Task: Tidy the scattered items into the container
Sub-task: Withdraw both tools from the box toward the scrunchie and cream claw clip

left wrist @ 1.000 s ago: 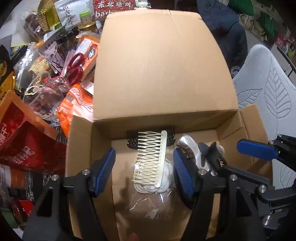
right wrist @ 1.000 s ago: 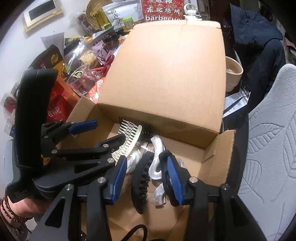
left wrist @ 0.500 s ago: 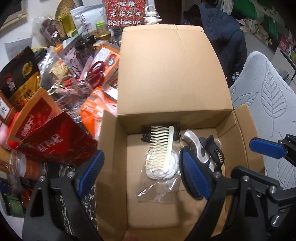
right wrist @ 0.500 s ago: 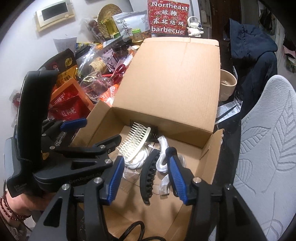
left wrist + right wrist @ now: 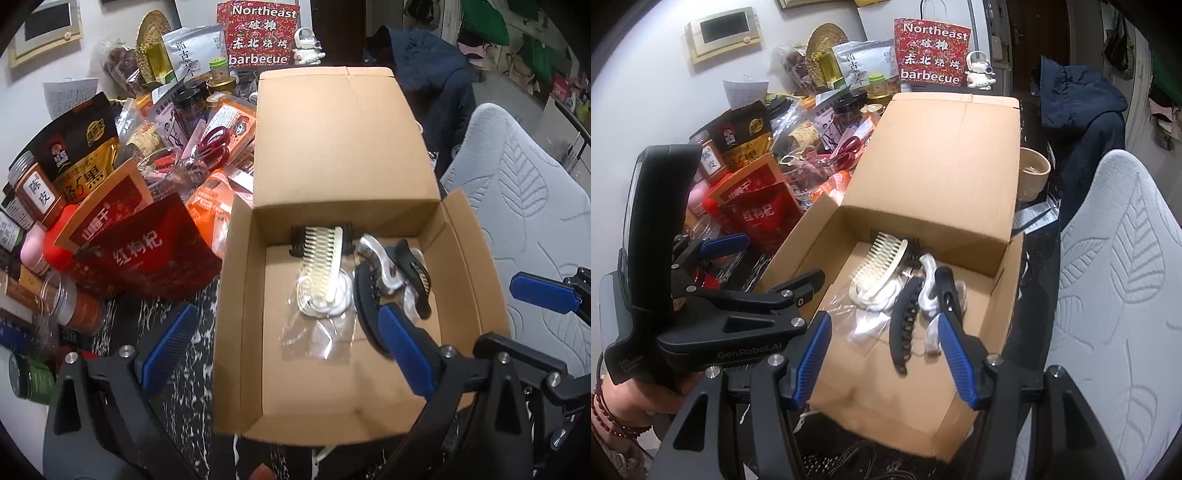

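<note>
One long cream plastic comb point(image 5: 322, 264) lies lengthwise in the brown cardboard box point(image 5: 236, 332), while both empty tongs, left point(image 5: 284, 354) and right point(image 5: 882, 363), are opening.

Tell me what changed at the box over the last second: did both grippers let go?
Yes. Both grippers have pulled up and back from the cardboard box, jaws opening. The left gripper released the cream comb; the right gripper released the black hair clip. Both items lie in the box, where they were; the clutter alongside is unchanged.

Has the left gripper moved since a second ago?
Yes. The left gripper has pulled up and back from the box, its jaws opening, empty.
</note>
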### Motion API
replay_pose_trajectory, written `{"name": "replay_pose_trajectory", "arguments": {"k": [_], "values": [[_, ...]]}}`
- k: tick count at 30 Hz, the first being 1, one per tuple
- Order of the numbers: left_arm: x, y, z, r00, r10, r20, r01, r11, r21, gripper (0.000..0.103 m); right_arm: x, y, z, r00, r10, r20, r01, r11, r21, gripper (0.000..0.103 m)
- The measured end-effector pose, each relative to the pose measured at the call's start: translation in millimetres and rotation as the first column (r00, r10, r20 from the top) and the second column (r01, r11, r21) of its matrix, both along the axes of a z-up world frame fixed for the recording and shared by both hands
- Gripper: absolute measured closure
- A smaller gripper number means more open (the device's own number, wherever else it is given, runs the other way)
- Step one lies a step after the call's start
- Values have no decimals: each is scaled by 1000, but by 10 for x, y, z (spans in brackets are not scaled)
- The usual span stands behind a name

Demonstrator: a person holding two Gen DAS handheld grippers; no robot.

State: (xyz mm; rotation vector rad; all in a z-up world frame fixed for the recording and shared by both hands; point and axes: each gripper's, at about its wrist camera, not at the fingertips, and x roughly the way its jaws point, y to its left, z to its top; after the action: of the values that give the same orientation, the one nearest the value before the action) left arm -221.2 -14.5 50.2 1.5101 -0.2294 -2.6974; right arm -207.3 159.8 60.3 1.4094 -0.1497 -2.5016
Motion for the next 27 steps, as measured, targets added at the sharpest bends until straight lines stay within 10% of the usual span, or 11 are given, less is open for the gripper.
{"name": "replay_pose_trajectory", "arguments": {"k": [27], "values": [[1265,136,-155,1000,-11,13,11,998,54,0,1268,-49,-82,1000,0,31,-1,1000,13,24]]}}
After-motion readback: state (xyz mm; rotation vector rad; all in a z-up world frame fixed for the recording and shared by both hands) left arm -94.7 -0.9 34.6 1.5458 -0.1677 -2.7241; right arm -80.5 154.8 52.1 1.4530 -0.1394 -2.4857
